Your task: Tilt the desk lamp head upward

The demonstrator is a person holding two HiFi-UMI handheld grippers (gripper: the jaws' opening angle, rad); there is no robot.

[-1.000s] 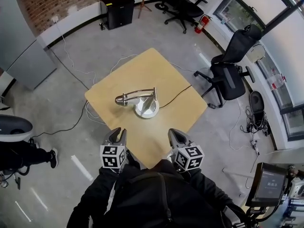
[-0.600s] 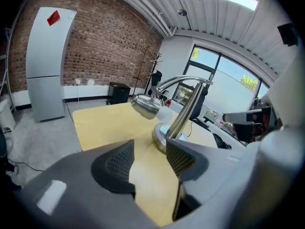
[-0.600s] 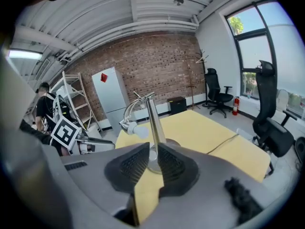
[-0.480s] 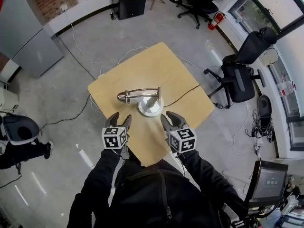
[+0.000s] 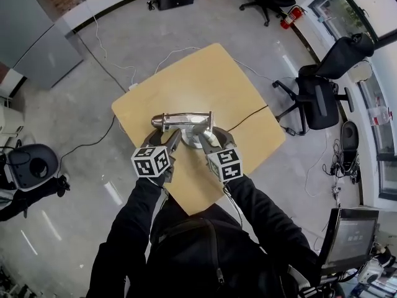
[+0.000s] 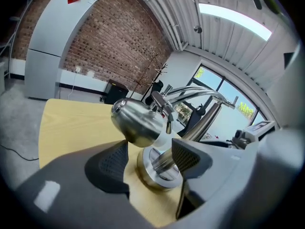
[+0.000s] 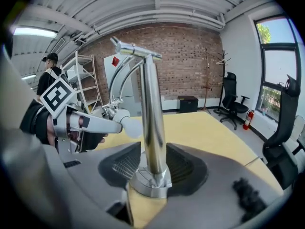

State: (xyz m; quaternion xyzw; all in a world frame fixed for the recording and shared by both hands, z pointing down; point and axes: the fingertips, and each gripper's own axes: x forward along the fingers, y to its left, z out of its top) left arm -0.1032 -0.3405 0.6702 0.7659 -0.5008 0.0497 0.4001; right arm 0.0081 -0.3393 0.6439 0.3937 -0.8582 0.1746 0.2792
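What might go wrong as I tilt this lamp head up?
Both sets of jaws have just been opening. The right hand-held gripper straddles the post without pressing it, so the base may slide. The left hand-held gripper grips nothing yet; the smooth lamp head ahead may slip.

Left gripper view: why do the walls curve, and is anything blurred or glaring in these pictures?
Left gripper view: the wide-angle lens bends the brick wall and darkens the corners; the near lamp head is soft. Right gripper view: same bending, lamp post sharp with bright reflections. Head view: sharp, evenly lit.
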